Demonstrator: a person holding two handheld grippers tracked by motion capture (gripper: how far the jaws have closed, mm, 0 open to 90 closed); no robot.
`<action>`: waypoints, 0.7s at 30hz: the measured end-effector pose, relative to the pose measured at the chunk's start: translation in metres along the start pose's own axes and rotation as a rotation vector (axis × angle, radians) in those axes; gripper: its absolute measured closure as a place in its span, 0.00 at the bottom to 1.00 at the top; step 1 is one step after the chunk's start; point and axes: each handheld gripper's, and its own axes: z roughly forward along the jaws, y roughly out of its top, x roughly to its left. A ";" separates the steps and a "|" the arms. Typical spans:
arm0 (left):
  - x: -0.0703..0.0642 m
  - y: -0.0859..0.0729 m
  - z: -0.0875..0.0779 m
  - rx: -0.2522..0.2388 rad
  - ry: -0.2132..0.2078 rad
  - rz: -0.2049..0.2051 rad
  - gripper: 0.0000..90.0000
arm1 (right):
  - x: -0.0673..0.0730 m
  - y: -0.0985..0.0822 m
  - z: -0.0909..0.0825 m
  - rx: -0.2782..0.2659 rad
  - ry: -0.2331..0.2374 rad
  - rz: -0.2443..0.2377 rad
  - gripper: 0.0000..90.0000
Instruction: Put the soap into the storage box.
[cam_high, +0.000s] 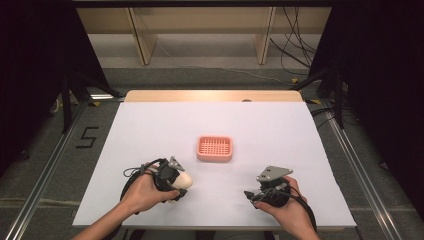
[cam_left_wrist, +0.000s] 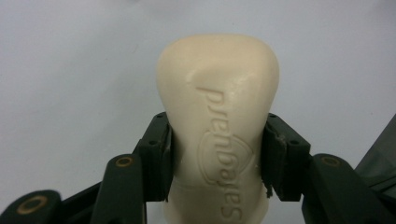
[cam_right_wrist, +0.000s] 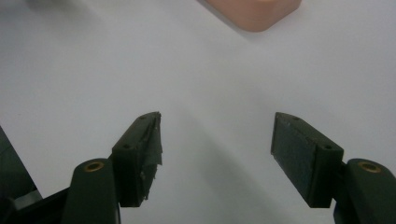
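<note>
Jaws of left gripper (cam_left_wrist: 217, 158) clamp soap bar (cam_left_wrist: 218, 121), embossed lettering visible close-up; right gripper (cam_right_wrist: 217, 154) jaws wide, empty.

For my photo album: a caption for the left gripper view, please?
Left gripper clamps a cream soap bar above the white table.

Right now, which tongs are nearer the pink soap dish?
Left, narrowly. The left tongs, shut on the soap bar, sit below-left of the pink soap dish. The right tongs stand open, below-right and slightly farther off.
</note>
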 end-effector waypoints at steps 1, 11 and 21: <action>0.000 0.000 0.000 -0.005 0.004 -0.003 0.55 | 0.000 0.000 0.000 0.000 0.000 0.000 0.38; 0.004 0.005 -0.003 -0.023 0.009 0.001 0.55 | 0.000 0.000 0.001 -0.013 -0.005 0.002 0.38; 0.005 0.011 -0.006 -0.036 0.011 0.000 0.55 | -0.001 0.000 0.000 -0.016 -0.007 -0.007 0.38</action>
